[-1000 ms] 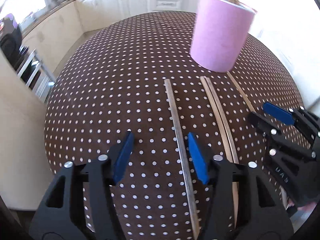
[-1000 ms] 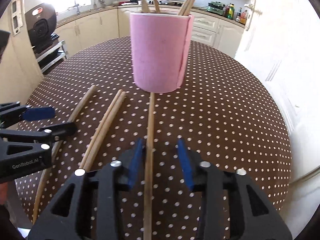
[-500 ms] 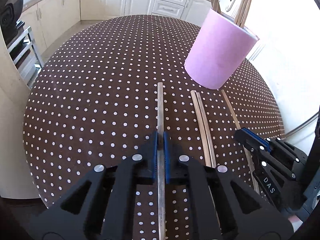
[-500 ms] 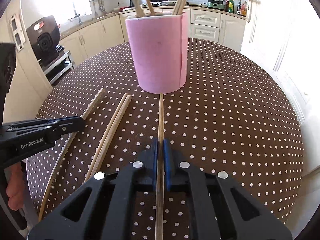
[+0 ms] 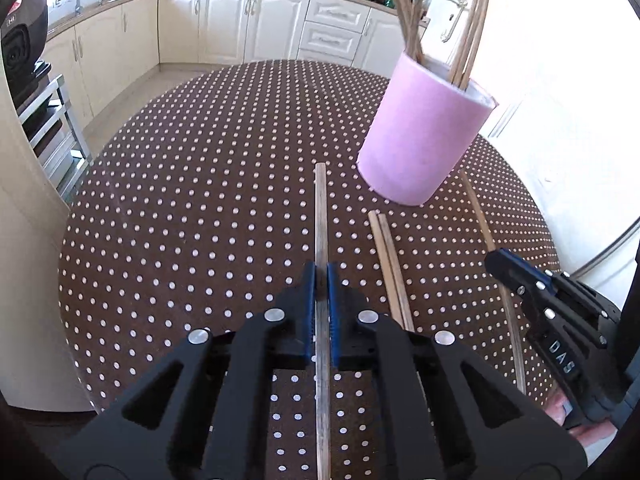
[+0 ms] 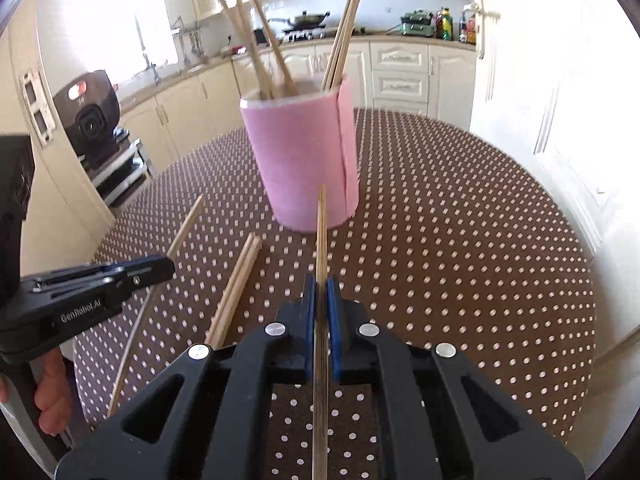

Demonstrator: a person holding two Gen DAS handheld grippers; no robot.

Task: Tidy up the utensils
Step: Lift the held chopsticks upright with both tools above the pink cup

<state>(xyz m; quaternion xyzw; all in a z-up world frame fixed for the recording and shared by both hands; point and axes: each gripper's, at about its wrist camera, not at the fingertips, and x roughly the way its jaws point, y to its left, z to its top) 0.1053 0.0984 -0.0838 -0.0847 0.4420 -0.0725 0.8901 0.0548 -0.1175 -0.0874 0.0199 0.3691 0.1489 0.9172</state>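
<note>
Left wrist view: the left gripper (image 5: 321, 280) had its blue pads pinched on one chopstick (image 5: 320, 216), which ran straight ahead along the fingers, tip ending short of and to the left of the pink holder (image 5: 424, 140). The holder stood on the dotted tablecloth (image 5: 192, 208) with several sticks already in it. A loose pair of chopsticks (image 5: 386, 248) lay on the cloth just below the holder's base, between the two held sticks. The right gripper (image 5: 502, 260) showed below and right of the holder, closed on its own chopstick (image 5: 478, 216). Right wrist view: the right gripper (image 6: 321, 282) pinched that chopstick (image 6: 321, 232) dead centre, tip overlapping the holder's (image 6: 304, 160) lower wall in the picture; contact could not be told. The left gripper (image 6: 160, 266) sat left of the holder, jaws together on its stick (image 6: 186, 222). Judgement: both grips sat well back from the tips, so the long free ends would swing. To do the step well, each stick should be raised clear of the rim, tipped toward vertical, and lowered into a gap between the sticks already leaning inside. One hand at a time would avoid crossing over the opening; the light holder could tip if nudged.
</note>
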